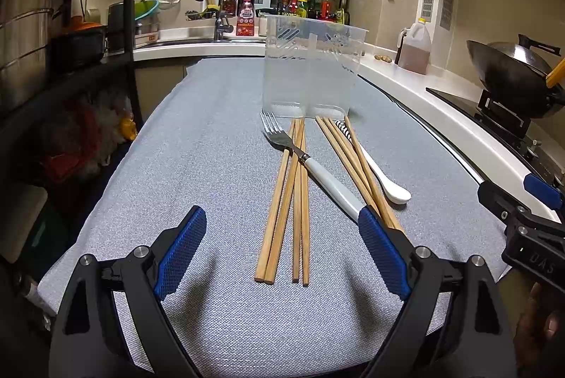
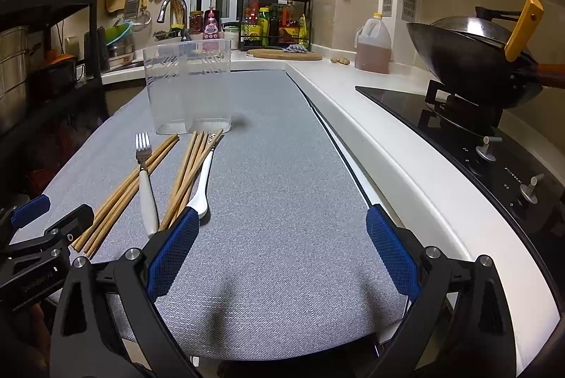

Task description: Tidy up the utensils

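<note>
Both the left gripper (image 1: 282, 247) and right gripper (image 2: 279, 250) hover wide open and empty over the mat (image 1: 219, 166), where chopsticks (image 1: 287, 201), fork (image 1: 317, 167) and spoon (image 1: 383, 178) lie loose before the empty holder (image 1: 310, 67), apparently awaiting sorting.

Your grey mat (image 1: 212, 130) carries the holder (image 1: 310, 70), fork (image 1: 282, 141), spoon (image 1: 388, 183) and chopsticks (image 1: 300, 201) (two bundles).

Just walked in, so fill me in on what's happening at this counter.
A person holds the left gripper and right gripper above a grey mat, jaws open and empty. Wooden chopsticks, a white-handled metal fork and a white ceramic spoon lie before an empty clear plastic utensil holder.
</note>
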### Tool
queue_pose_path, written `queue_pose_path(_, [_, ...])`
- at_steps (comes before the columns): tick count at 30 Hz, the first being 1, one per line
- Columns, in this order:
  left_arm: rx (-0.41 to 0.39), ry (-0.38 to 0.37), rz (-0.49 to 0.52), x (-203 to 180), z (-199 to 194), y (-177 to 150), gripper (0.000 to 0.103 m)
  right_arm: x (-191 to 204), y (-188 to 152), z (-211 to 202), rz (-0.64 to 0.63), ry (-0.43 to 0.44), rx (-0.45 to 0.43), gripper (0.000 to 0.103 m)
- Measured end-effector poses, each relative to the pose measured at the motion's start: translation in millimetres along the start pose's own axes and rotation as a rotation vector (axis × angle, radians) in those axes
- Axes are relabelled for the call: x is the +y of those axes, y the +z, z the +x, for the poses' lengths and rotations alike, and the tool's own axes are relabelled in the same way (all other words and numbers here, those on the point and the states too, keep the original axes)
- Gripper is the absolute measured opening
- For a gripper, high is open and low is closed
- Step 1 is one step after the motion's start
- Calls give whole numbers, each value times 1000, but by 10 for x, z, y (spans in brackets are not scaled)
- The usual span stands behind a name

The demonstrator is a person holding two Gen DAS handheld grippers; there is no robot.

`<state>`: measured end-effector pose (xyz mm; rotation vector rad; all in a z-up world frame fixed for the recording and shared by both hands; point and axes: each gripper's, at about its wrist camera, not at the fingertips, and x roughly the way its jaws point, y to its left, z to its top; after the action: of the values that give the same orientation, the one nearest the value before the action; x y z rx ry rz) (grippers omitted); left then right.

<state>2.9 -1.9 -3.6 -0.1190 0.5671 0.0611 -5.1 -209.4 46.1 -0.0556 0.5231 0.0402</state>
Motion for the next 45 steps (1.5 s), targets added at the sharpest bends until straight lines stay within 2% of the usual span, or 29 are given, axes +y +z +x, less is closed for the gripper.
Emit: queue_pose_path(45, [-11,2,6,-23,-105,38,85,-13,15,-42,-1,-15,-13,93])
